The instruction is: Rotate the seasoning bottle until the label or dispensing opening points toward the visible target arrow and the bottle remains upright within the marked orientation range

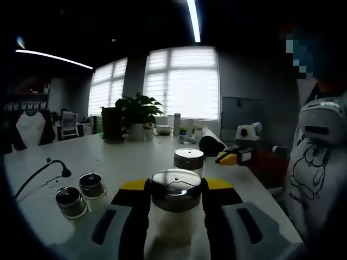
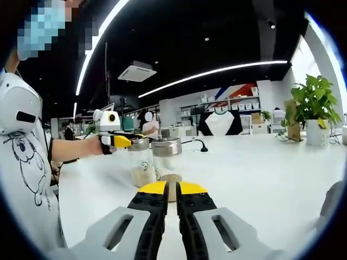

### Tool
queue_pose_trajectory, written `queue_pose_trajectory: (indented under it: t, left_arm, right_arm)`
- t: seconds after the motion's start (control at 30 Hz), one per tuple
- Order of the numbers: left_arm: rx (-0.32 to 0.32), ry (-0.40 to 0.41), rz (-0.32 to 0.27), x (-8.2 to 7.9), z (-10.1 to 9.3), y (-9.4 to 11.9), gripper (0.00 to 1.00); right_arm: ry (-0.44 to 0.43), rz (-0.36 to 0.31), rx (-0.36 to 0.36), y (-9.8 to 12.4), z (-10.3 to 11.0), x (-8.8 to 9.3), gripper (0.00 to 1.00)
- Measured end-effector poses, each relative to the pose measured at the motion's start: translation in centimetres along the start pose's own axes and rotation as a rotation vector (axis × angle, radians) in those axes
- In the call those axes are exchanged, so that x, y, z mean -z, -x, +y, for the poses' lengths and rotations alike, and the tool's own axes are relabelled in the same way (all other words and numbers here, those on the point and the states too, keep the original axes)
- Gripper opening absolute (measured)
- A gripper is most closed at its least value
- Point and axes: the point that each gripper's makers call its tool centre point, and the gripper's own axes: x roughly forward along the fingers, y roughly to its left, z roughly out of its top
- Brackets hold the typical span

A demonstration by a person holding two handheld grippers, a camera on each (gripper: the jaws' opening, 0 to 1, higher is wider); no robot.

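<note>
- While I hold my left gripper (image 1: 175,189) upright over the white desk (image 1: 119,157), its yellow-tipped jaws sit on either side of the seasoning bottle (image 1: 175,208) and press against its clear body just under the metal cap, so I am grasping it.
- The seasoning bottle stands upright on the desk between those jaws, its shiny domed cap level and facing up.
- Just behind the seasoning bottle stands a second jar (image 1: 188,160) with a metal lid, apart from it.
- To the left of the seasoning bottle sit two small dark-topped jars (image 1: 81,194) side by side, near each other and clear of my jaws.
- Farther left of the seasoning bottle a black gooseneck cable (image 1: 42,172) arcs over the desk.
- Well behind the seasoning bottle, at the far end of the desk, a potted plant (image 1: 138,114) stands before bright windows.
- My right gripper (image 2: 172,190) is clenched: its two yellow tips meet with only a thin seam between them and nothing inside.
- In the right gripper view the seasoning bottle (image 2: 142,162) stands beyond my closed tips, with the left gripper (image 2: 122,142) clamped at its cap and a lidded jar (image 2: 166,147) just beside it.
- A person in a white printed shirt (image 2: 24,146) stands close to the seasoning bottle at the desk edge.
</note>
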Motion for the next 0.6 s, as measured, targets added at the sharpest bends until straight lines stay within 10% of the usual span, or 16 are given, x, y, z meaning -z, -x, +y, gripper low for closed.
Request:
queue_pose_trajectory:
  t: [0.3,0.6]
  left_arm:
    - [0.029,0.018,0.050,0.2,-0.2,-0.1,0.40]
    - [-0.122,0.088,0.019,-1.4,0.7,0.4,0.54]
  right_arm:
    - [0.070,0.042,-0.023,-0.2,0.4,0.5,0.03]
    - [0.148,0.088,-0.091,-0.5,1.7,1.1,0.04]
